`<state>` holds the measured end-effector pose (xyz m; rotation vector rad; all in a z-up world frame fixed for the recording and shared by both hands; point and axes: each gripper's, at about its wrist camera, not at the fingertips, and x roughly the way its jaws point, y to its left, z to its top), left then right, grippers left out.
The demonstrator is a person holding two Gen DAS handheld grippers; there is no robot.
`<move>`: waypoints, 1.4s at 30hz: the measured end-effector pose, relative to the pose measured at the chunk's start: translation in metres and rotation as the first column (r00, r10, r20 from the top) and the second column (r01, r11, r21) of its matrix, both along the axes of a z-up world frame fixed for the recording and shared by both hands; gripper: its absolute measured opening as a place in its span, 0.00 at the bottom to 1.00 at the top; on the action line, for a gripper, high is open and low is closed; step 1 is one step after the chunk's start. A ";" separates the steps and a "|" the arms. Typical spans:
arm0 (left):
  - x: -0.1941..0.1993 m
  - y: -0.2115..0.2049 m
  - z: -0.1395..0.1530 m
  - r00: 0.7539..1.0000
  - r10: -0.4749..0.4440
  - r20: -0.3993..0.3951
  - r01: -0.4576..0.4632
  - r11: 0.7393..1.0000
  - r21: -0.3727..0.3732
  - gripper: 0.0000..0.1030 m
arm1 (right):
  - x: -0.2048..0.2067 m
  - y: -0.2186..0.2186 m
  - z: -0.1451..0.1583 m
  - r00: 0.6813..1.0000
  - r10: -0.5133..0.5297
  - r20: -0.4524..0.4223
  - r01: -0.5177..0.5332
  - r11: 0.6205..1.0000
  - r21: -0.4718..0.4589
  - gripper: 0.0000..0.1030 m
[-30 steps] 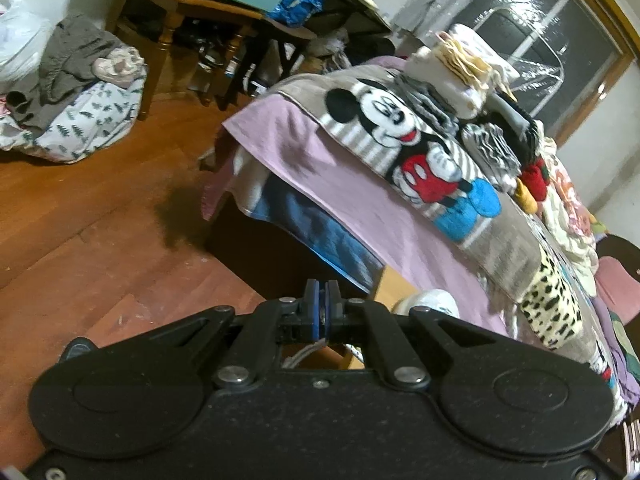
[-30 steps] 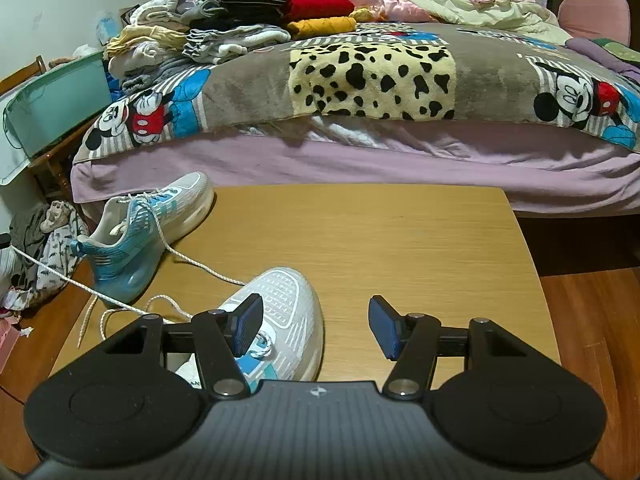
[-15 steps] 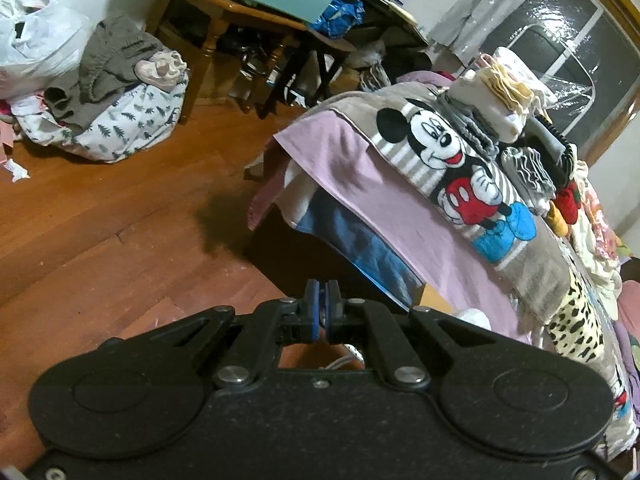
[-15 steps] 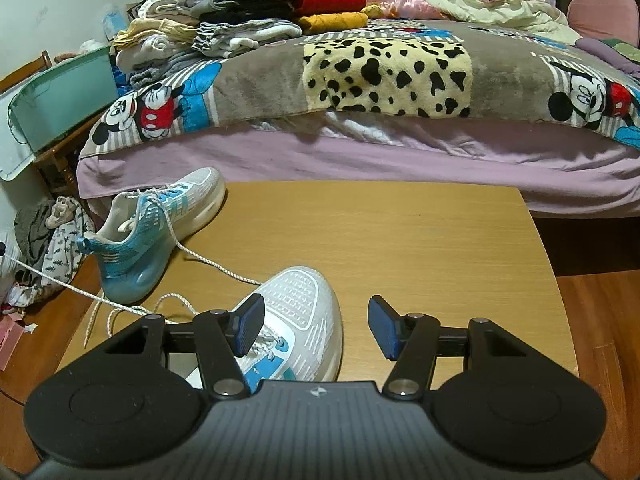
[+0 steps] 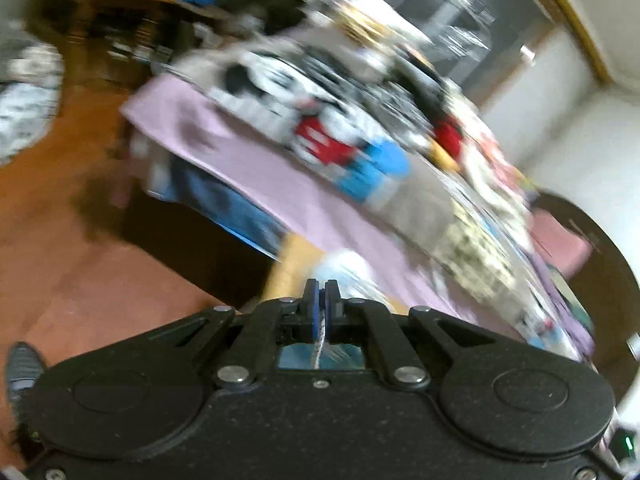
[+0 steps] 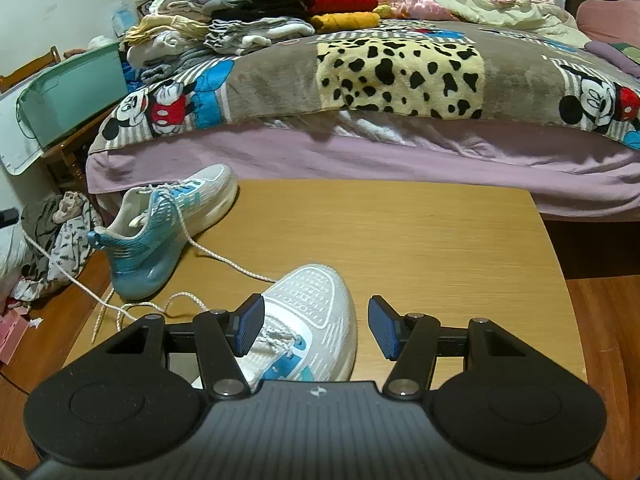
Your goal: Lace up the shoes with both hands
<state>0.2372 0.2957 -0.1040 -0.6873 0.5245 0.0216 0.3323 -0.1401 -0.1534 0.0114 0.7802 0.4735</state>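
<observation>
Two white and blue sneakers lie on the wooden table (image 6: 440, 248). The near shoe (image 6: 316, 304) points away from me, and the far shoe (image 6: 160, 232) lies at the table's left edge. My right gripper (image 6: 316, 326) stands open just above the near shoe's laces, gripping nothing. A white lace (image 6: 60, 268) runs taut from the shoes off past the left edge. In the blurred left wrist view my left gripper (image 5: 321, 304) is shut on that lace (image 5: 319, 346), left of the table, with a shoe (image 5: 344, 268) beyond its tips.
A bed (image 6: 360, 148) with a cartoon blanket and stacked folded clothes runs along the table's far side. A heap of clothes (image 6: 60, 236) lies on the wooden floor (image 5: 60, 272) to the left. A green box (image 6: 72, 100) rests on a wooden stand beside it.
The left view has swung and blurred, bringing the table corner and a shoe more into sight. The near shoe shows further between the right gripper's fingers. The right gripper stays as wide as before.
</observation>
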 end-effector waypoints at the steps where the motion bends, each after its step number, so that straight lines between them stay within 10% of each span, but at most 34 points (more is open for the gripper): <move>1: 0.003 -0.009 0.000 0.998 -0.063 0.004 0.063 0.998 -0.005 0.00 | -0.001 0.001 0.000 1.000 0.004 0.000 -0.004 1.000 0.000 0.56; 6: 0.011 -0.054 0.005 0.948 -0.314 0.045 0.314 0.949 -0.011 0.00 | -0.003 0.003 0.001 1.000 0.016 -0.002 -0.016 1.000 -0.001 0.56; 12: 0.012 -0.093 0.005 0.801 -0.571 0.180 0.593 0.798 -0.106 0.00 | -0.004 0.003 0.002 1.000 0.022 -0.002 -0.022 1.000 0.003 0.56; 15: 0.017 -0.100 -0.006 0.782 -0.598 0.176 0.623 0.762 -0.177 0.00 | -0.004 0.003 0.002 1.000 0.022 -0.003 -0.022 1.000 0.004 0.56; 19: 0.034 -0.096 -0.041 0.825 -0.556 -0.100 0.541 0.828 -0.146 0.00 | -0.004 0.003 0.001 1.000 0.022 -0.005 -0.022 1.000 0.008 0.56; 24: 0.046 -0.095 -0.079 0.803 -0.417 -0.426 0.489 0.869 0.070 0.11 | -0.002 0.002 -0.001 1.000 0.025 -0.012 -0.025 1.000 0.009 0.56; 26: 0.050 -0.095 -0.082 0.812 -0.393 -0.432 0.478 0.872 0.104 0.30 | -0.002 0.002 -0.003 1.000 0.025 -0.011 -0.024 1.000 0.011 0.56; 36: 0.061 -0.095 -0.100 0.850 -0.284 -0.443 0.363 0.926 0.103 0.30 | -0.004 0.010 -0.016 0.999 0.042 -0.015 -0.041 0.998 0.049 0.56; 42: 0.073 -0.116 -0.106 0.828 -0.339 -0.447 0.422 0.901 0.097 0.30 | 0.000 0.018 -0.020 0.998 0.069 -0.017 -0.066 0.992 0.110 0.56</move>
